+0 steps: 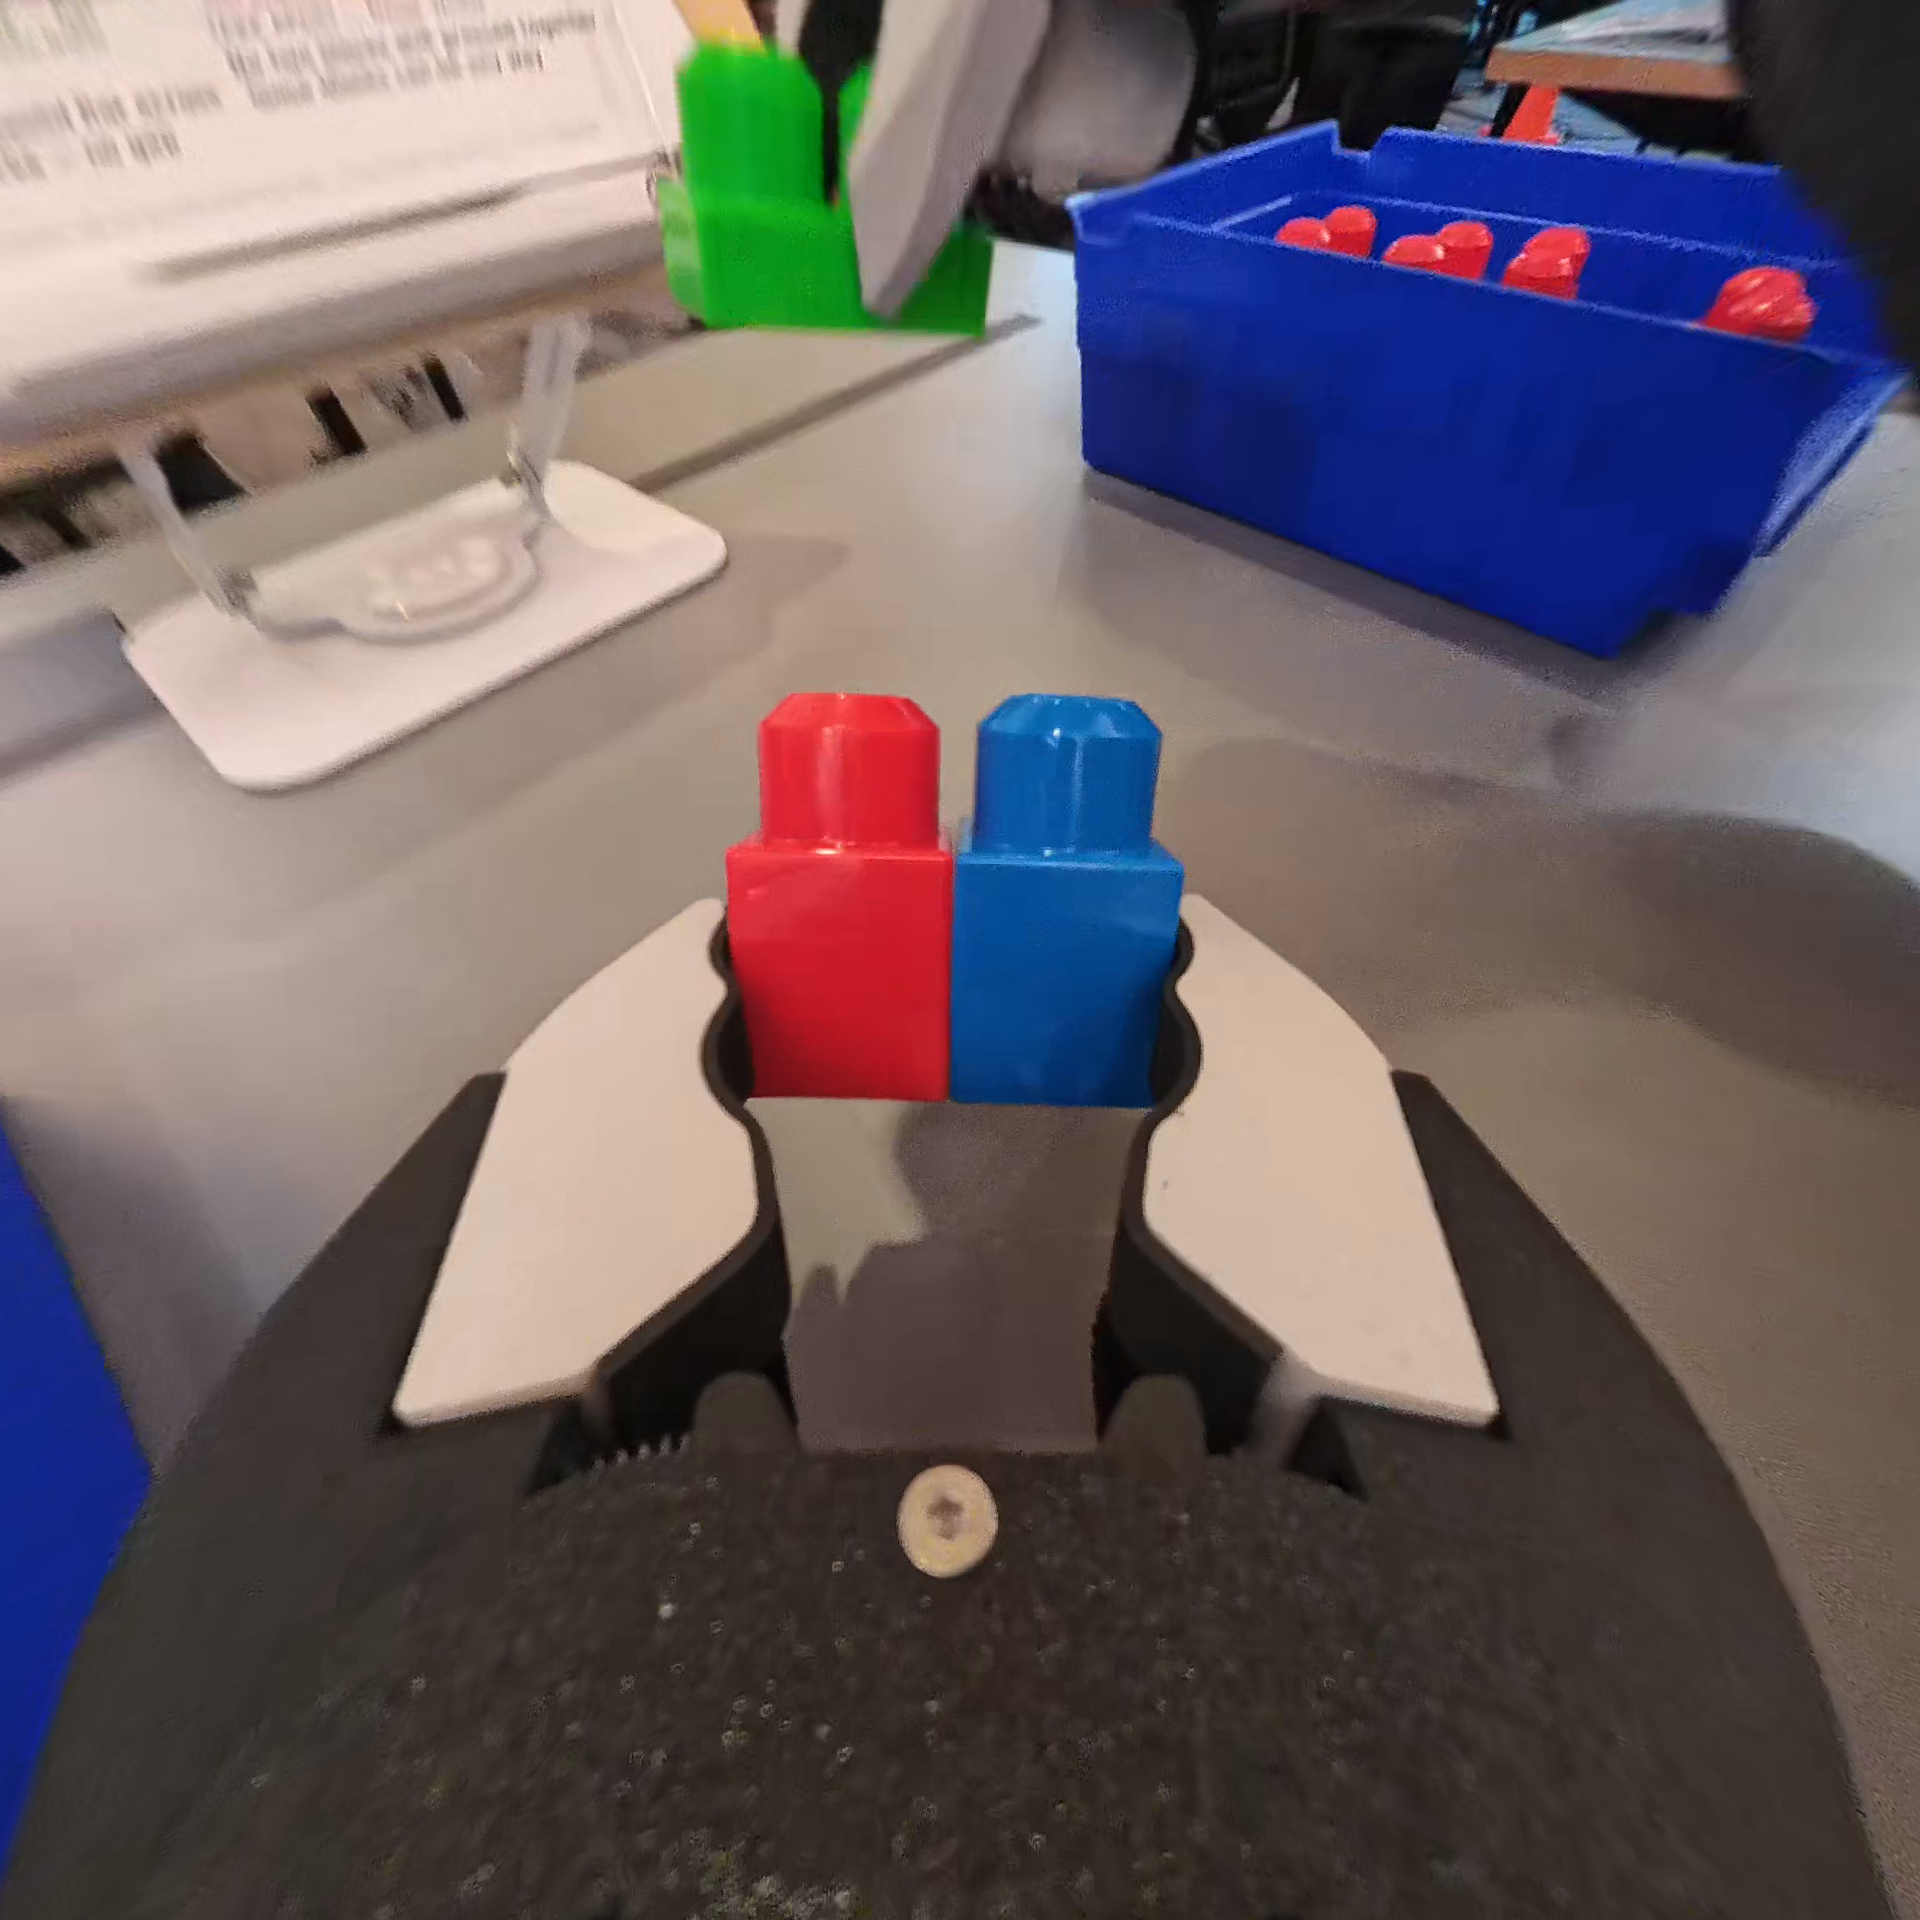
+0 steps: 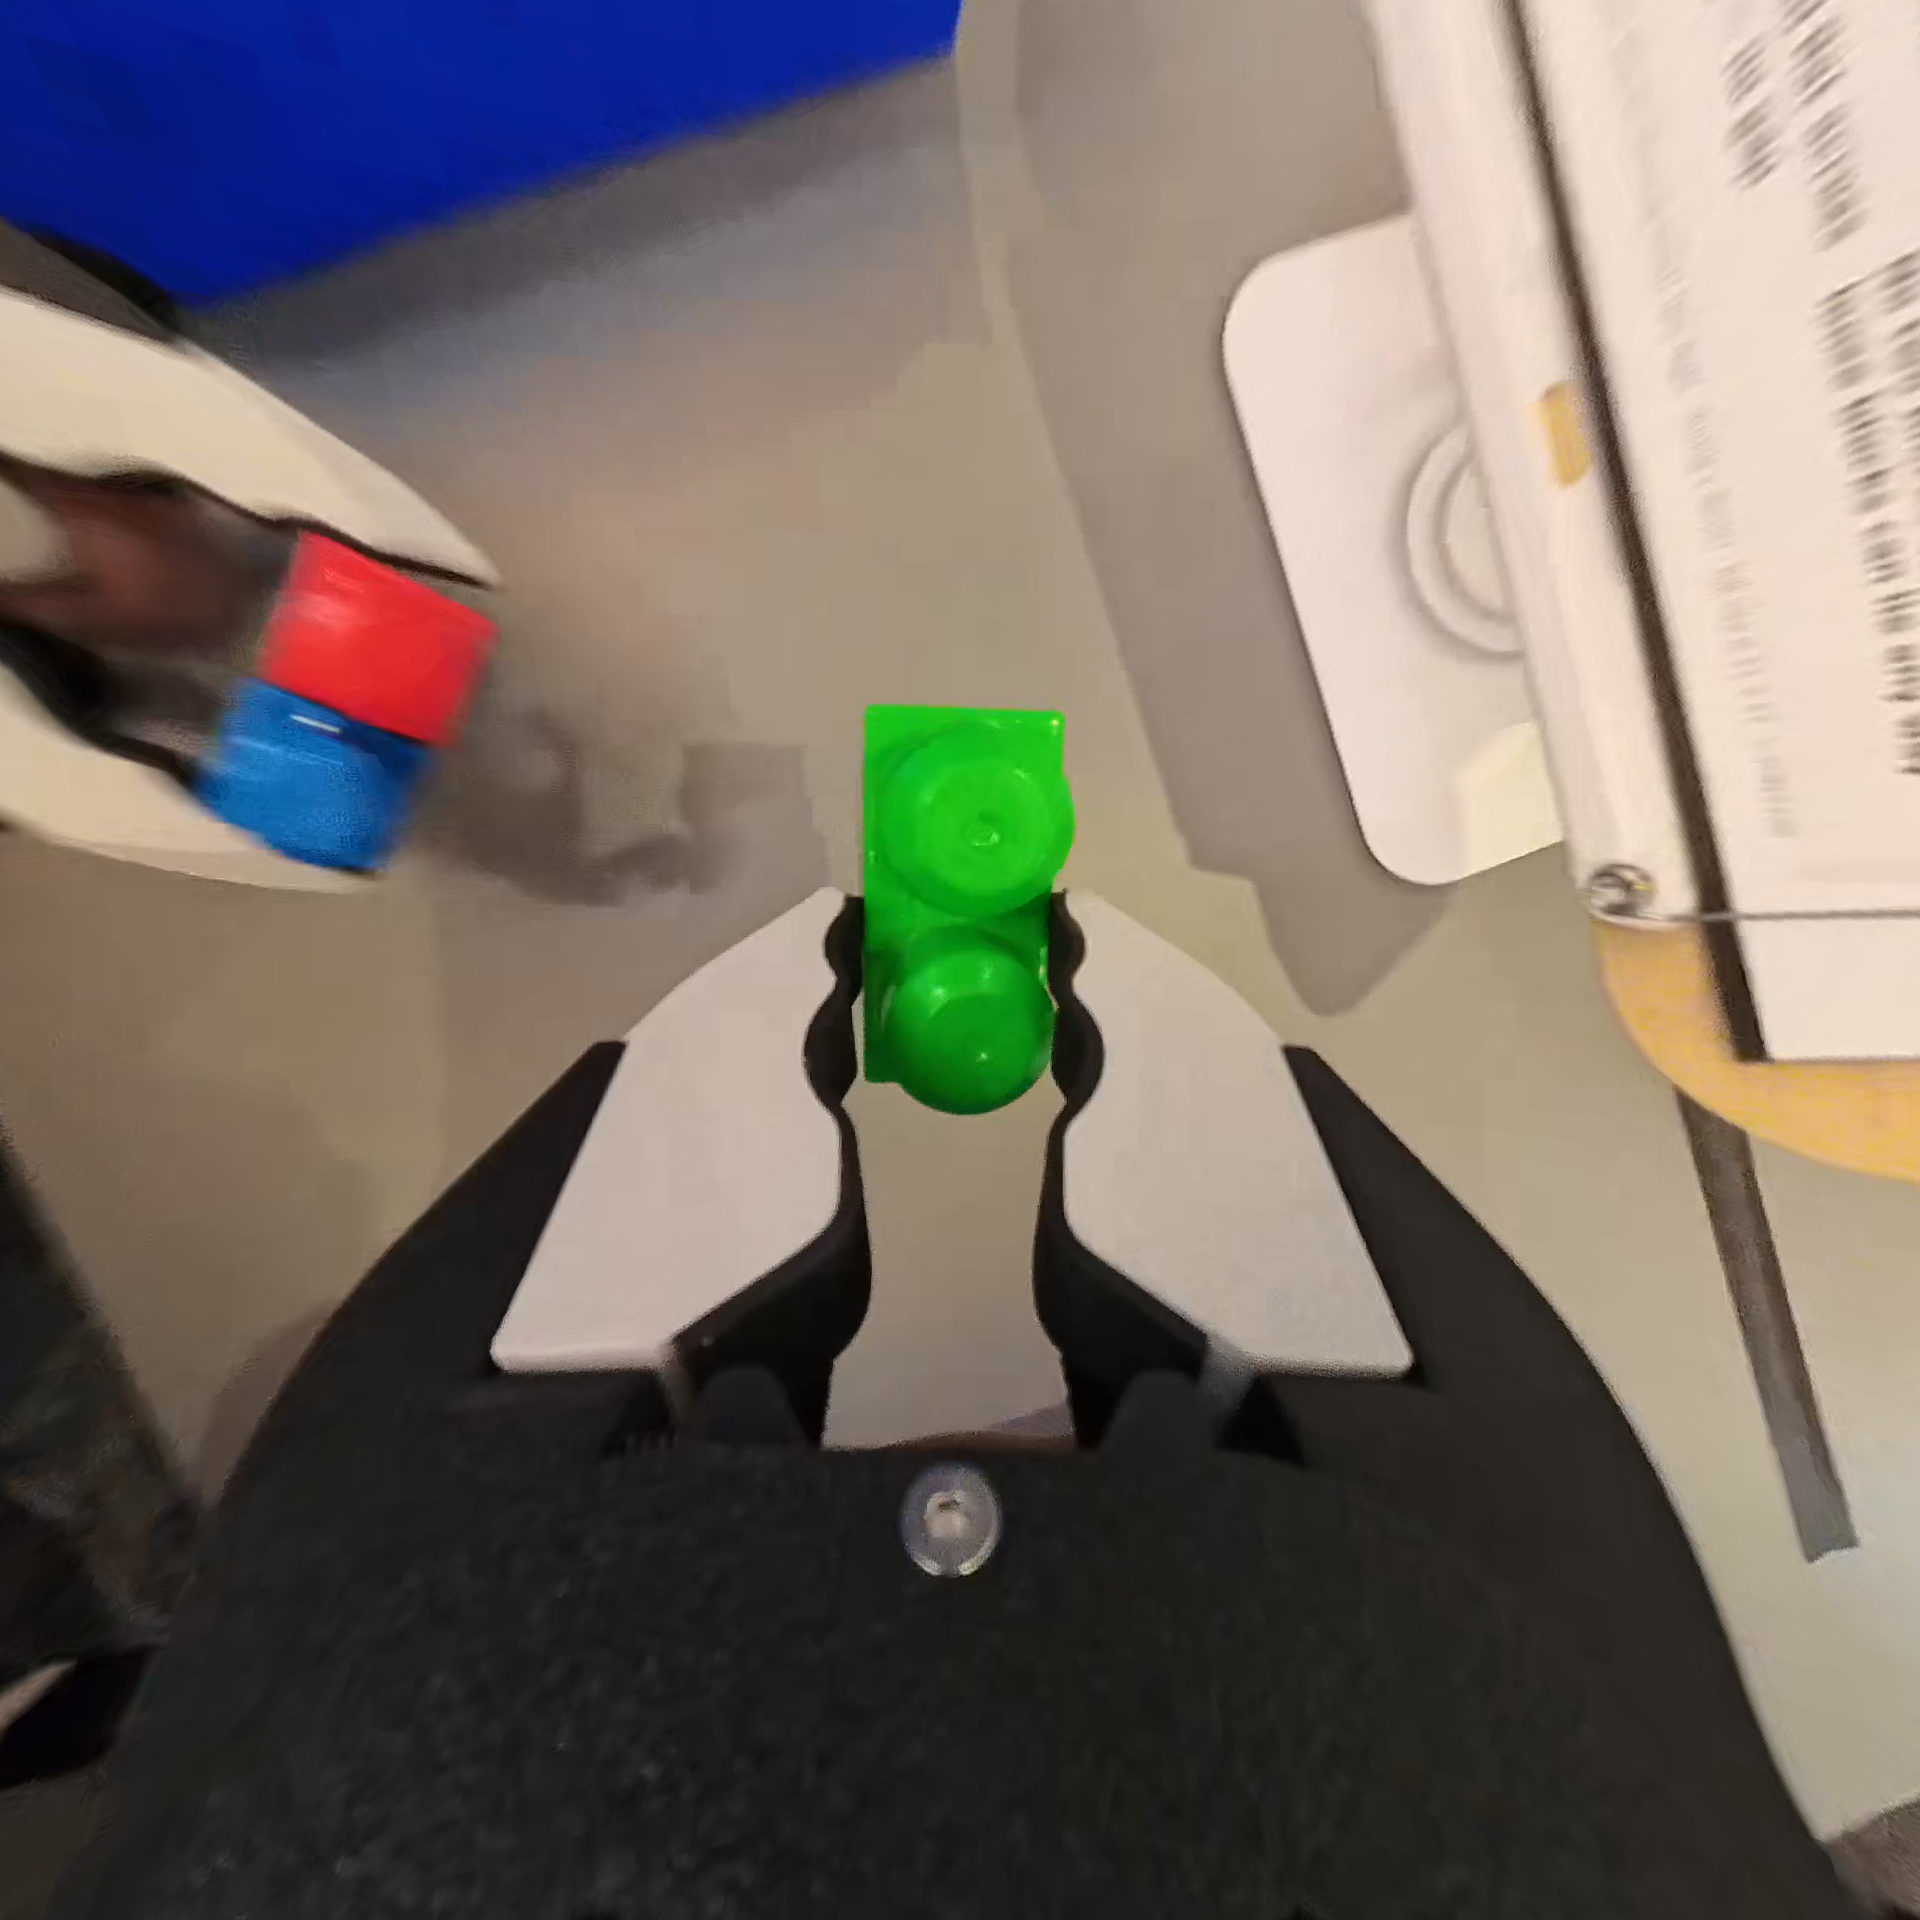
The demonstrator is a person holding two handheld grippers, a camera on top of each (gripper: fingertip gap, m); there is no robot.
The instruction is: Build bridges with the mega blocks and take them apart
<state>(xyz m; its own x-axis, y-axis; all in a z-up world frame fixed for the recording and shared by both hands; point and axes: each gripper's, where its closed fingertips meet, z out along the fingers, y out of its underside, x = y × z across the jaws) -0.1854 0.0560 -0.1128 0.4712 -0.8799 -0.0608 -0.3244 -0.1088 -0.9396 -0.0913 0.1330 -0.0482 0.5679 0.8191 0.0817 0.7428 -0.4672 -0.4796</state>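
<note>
My left gripper (image 1: 954, 997) is shut on a red one-stud block (image 1: 840, 935) and a blue one-stud block (image 1: 1065, 935), side by side and upright, just above the grey table (image 1: 1351, 935). My right gripper (image 2: 956, 997) is shut on a green two-stud block (image 2: 961, 894), seen from above. In the left wrist view the green block (image 1: 769, 208) and the right gripper's fingers (image 1: 925, 166) show at the back, near the table. In the right wrist view the left gripper (image 2: 343, 717) with the red block (image 2: 374, 644) and blue block (image 2: 301, 790) is at the left, blurred.
A blue bin (image 1: 1455, 416) holding several red blocks (image 1: 1548, 260) stands at the back right. A white sign holder with a printed sheet (image 1: 291, 156) on a white base (image 1: 416, 623) stands at the left; it also shows in the right wrist view (image 2: 1662, 468). Some 15 centimetres of space lies between my two pairs of fingers.
</note>
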